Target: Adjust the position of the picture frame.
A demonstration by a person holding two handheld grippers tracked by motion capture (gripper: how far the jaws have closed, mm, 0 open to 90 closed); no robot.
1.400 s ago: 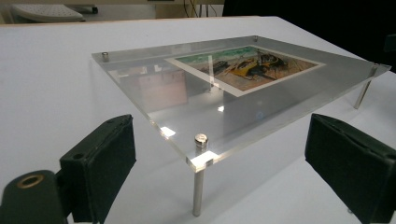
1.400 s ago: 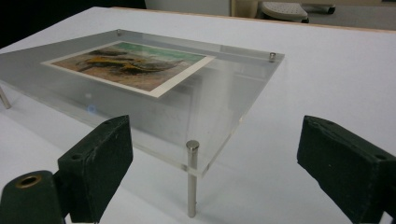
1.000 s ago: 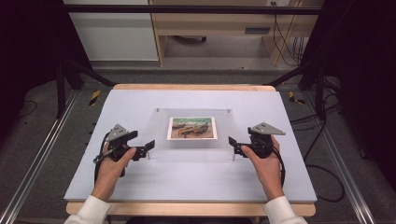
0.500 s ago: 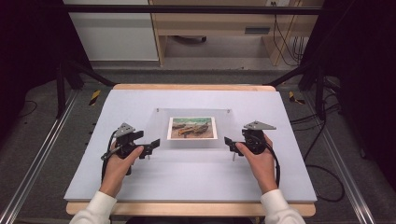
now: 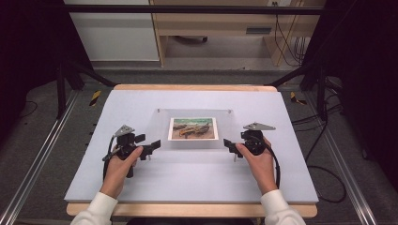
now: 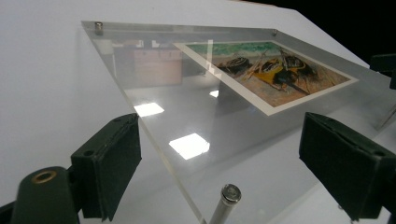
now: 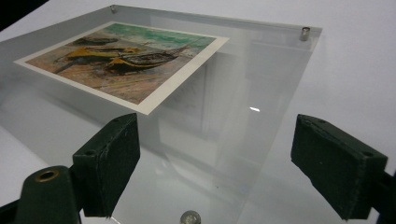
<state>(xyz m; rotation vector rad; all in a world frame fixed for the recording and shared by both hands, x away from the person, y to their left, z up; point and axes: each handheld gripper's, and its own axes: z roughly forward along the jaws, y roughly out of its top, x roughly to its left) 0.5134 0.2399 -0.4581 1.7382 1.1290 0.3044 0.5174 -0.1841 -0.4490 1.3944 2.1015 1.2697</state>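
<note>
A clear acrylic frame (image 5: 195, 129) holding a boat picture (image 5: 193, 128) lies flat mid-table (image 5: 141, 101). The left gripper (image 5: 151, 149) and right gripper (image 5: 228, 145) flank the frame's near corners, jaws spread wide, gripping nothing.

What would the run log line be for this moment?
left gripper: open, at acrylic frame's near-left corner | right gripper: open, at near-right corner | picture: under sheet | frame: on table
</note>
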